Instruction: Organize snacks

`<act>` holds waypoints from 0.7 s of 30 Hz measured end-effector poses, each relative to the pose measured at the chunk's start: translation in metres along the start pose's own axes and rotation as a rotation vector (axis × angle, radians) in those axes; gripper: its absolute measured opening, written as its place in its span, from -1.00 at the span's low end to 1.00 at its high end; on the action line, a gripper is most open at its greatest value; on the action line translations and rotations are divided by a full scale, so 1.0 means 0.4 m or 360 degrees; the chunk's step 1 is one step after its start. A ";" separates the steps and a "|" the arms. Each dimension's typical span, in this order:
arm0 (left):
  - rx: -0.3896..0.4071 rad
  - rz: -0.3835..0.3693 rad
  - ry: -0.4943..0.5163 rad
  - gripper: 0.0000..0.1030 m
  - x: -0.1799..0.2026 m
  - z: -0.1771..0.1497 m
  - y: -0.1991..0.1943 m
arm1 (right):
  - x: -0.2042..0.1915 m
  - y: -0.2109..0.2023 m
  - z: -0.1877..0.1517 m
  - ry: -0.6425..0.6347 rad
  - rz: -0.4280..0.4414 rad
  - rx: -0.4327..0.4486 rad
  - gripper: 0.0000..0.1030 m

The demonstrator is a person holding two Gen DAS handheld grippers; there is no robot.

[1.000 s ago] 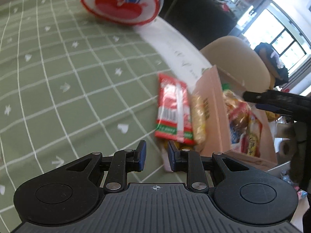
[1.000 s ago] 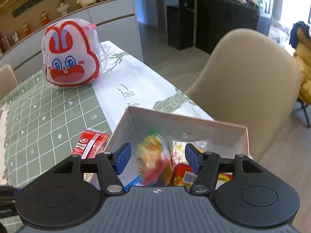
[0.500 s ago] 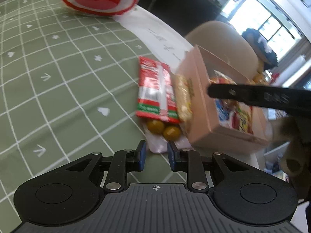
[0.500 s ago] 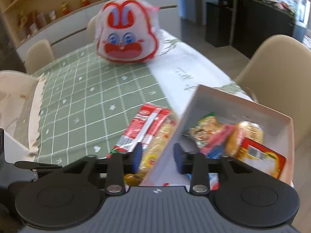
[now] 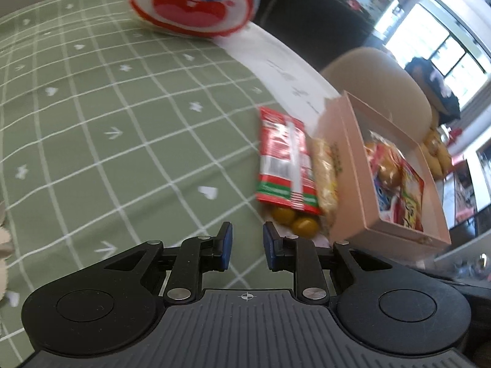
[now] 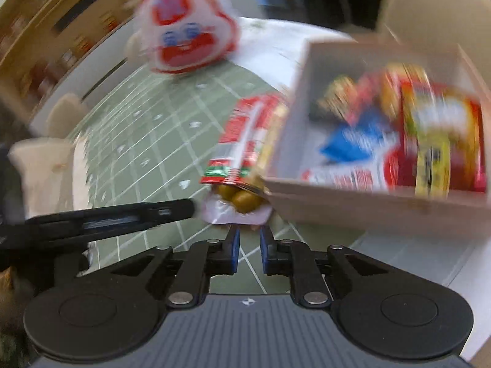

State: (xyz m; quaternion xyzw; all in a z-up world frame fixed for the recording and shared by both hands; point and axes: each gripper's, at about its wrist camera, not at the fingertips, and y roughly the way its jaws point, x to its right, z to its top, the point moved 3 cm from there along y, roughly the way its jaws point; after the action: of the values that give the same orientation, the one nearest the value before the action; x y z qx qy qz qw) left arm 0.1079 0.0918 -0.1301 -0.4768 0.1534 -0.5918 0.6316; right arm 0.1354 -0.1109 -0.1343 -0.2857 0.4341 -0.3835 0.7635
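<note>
A pale cardboard box (image 5: pixel 349 141) (image 6: pixel 362 199) holds several snack packets. Against its left wall on the green checked tablecloth (image 5: pixel 122 128) lie a red snack packet (image 5: pixel 285 159) (image 6: pixel 242 141), a yellow packet (image 5: pixel 325 171) and a clear pack of green-yellow olives (image 5: pixel 294 217) (image 6: pixel 239 199). My left gripper (image 5: pixel 247 247) is narrowly open and empty, just short of the olives. My right gripper (image 6: pixel 248 251) is narrowly open and empty, right in front of the olive pack's white end. The left gripper's finger shows in the right wrist view (image 6: pixel 122 214).
A white and red rabbit-face bag (image 5: pixel 196 3) (image 6: pixel 184 43) stands at the far side of the table. A beige chair (image 5: pixel 377 73) is behind the box. A white runner (image 5: pixel 276 58) crosses the table. A pale chair (image 6: pixel 36 165) stands at the left.
My right gripper has dropped low from above the box to the table in front of the olive pack, and its jaws have narrowed. My left gripper's jaws have opened a little.
</note>
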 end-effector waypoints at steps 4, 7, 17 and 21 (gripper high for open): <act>0.0005 0.0003 -0.0059 -0.51 -0.031 -0.007 -0.017 | 0.027 0.029 -0.003 0.0297 0.0095 0.0024 -0.71; -0.0001 -0.0015 -0.0092 -0.51 -0.046 -0.012 -0.017 | 0.033 0.058 -0.001 0.0391 0.0079 0.0032 -0.67; 0.0039 -0.0014 -0.0114 -0.51 -0.065 0.005 -0.030 | -0.036 0.096 -0.016 0.0133 0.0208 -0.0085 -0.86; 0.0057 -0.0030 -0.0052 -0.51 -0.047 0.022 -0.039 | -0.063 0.086 -0.044 -0.0018 0.0234 -0.0148 -0.95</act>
State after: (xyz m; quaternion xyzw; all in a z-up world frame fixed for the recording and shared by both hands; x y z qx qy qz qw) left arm 0.1006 0.1146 -0.1205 -0.4765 0.1281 -0.5925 0.6368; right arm 0.1231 -0.0732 -0.1578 -0.2905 0.4670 -0.3042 0.7778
